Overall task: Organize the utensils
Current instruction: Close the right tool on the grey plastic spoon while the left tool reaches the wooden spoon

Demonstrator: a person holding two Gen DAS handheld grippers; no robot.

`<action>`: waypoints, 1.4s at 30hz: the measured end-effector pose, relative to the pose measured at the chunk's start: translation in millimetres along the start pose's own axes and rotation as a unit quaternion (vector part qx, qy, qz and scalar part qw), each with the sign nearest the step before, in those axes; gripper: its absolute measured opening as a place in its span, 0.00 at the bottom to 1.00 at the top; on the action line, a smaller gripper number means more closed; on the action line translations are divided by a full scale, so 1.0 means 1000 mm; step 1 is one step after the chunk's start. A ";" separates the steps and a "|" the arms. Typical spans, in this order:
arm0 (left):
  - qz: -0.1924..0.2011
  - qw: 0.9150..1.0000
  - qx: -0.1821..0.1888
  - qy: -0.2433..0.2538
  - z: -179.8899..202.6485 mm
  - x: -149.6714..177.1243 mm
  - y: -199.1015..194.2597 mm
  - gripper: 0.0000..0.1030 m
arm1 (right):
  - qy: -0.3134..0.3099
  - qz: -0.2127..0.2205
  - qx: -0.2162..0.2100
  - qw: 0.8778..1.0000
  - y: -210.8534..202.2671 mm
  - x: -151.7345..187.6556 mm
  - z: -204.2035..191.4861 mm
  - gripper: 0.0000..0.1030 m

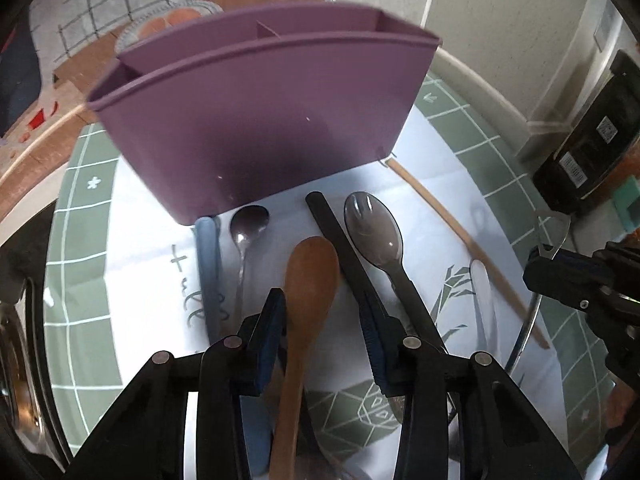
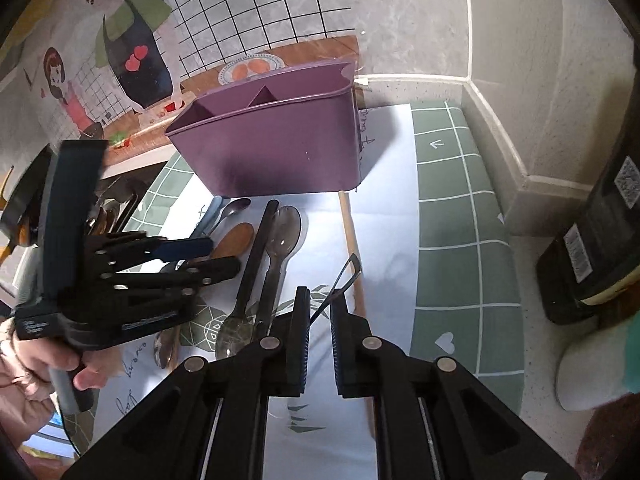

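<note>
So the left gripper (image 1: 324, 312) has its jaws released, straddling the wooden spoon (image 1: 310, 280) lying on the counter mat (image 1: 80, 248) in front of the purple caddy (image 1: 264, 120). Right gripper (image 2: 320, 312) is clenched on a thin metal utensil (image 2: 340, 280).

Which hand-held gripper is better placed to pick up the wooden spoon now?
Left. The left hand-held gripper is open with its fingers on either side of the wooden spoon; the right hand-held gripper already holds a thin metal utensil.
</note>
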State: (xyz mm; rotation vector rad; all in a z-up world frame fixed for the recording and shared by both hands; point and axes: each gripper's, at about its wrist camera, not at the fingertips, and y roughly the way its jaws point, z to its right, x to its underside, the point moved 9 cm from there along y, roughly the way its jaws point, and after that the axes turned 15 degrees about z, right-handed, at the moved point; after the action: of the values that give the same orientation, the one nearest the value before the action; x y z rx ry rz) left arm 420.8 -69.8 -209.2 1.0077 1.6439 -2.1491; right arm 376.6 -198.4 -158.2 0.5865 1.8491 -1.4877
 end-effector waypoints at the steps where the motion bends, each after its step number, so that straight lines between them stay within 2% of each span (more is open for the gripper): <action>1: -0.001 1.000 0.000 -0.005 -0.001 -0.001 0.002 0.38 | -0.003 -0.001 -0.005 1.000 0.002 -0.001 -0.001 0.10; 6: -0.008 0.999 -0.006 -0.040 -0.007 -0.004 0.005 0.38 | 0.000 -0.007 -0.023 1.000 0.013 -0.003 -0.005 0.10; 7: -0.005 0.999 -0.008 -0.045 -0.010 -0.004 0.005 0.37 | 0.004 -0.009 -0.024 1.000 0.016 -0.003 -0.005 0.10; 8: -0.002 0.999 -0.014 -0.049 -0.013 -0.003 0.005 0.29 | 0.006 -0.011 -0.025 1.000 0.019 -0.002 -0.005 0.10; 12: 0.009 0.997 -0.021 -0.071 -0.024 0.007 -0.007 0.29 | -0.006 -0.020 -0.026 0.999 0.028 0.002 -0.007 0.11; 15: 0.011 0.996 -0.012 -0.089 -0.025 0.019 -0.020 0.29 | -0.017 -0.032 -0.018 0.999 0.035 0.006 -0.007 0.13; 18: 0.011 0.994 -0.006 -0.108 -0.027 0.032 -0.034 0.30 | -0.016 -0.046 0.007 0.999 0.039 0.011 0.001 0.24; 20: 0.013 0.993 -0.007 -0.113 -0.025 0.039 -0.042 0.30 | -0.026 -0.048 0.034 0.998 0.039 0.013 0.006 0.41; 21: 0.016 0.993 -0.005 -0.114 -0.025 0.040 -0.045 0.30 | -0.033 -0.048 0.049 0.997 0.038 0.013 0.008 0.47; 23: 0.019 0.993 -0.006 -0.113 -0.027 0.042 -0.050 0.30 | -0.050 -0.040 0.075 0.995 0.036 0.012 0.011 0.68; 25: 0.018 0.993 -0.005 -0.114 -0.025 0.043 -0.048 0.30 | -0.062 -0.030 0.097 0.993 0.033 0.009 0.014 0.75; 30: 0.006 0.995 0.009 -0.100 -0.019 0.040 -0.040 0.30 | -0.097 -0.021 0.135 0.986 0.026 0.003 0.017 0.83; 34: -0.012 0.996 0.006 -0.087 -0.015 0.035 -0.024 0.31 | -0.101 -0.014 0.131 0.986 0.019 0.000 0.014 0.84; 40: -0.032 0.997 -0.006 -0.074 -0.006 0.028 -0.006 0.33 | -0.120 0.001 0.137 0.983 0.010 -0.004 0.010 0.92; 42: -0.026 0.997 -0.013 -0.077 -0.009 0.026 -0.005 0.31 | -0.125 0.003 0.139 0.982 0.009 -0.007 0.008 0.96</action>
State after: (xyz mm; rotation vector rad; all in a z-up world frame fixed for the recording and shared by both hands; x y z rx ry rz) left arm 401.9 -54.7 -223.2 0.7797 1.6367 -2.1726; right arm 389.5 -203.6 -160.0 0.5059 1.4593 -1.7429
